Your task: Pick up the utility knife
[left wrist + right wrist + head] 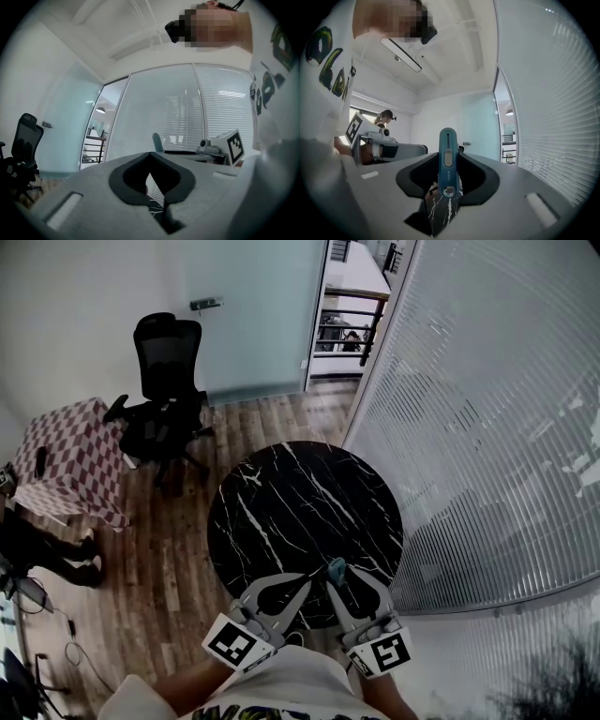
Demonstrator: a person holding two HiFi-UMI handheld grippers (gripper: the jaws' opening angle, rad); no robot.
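The teal utility knife (336,569) stands upright between the jaws of my right gripper (341,581), which is shut on it; its slider and end ring show in the right gripper view (447,159). It hangs above the near edge of the round black marble table (305,512). My left gripper (302,583) is just to the left, its fingertips meeting with nothing between them (150,154). From the left gripper view I see the knife's tip (157,142) and the right gripper's marker cube (236,146).
A black office chair (167,381) and a checkered box (70,460) stand on the wooden floor at the far left. Slatted blinds (487,427) run along the right side of the table. A frosted glass wall (253,315) is at the back.
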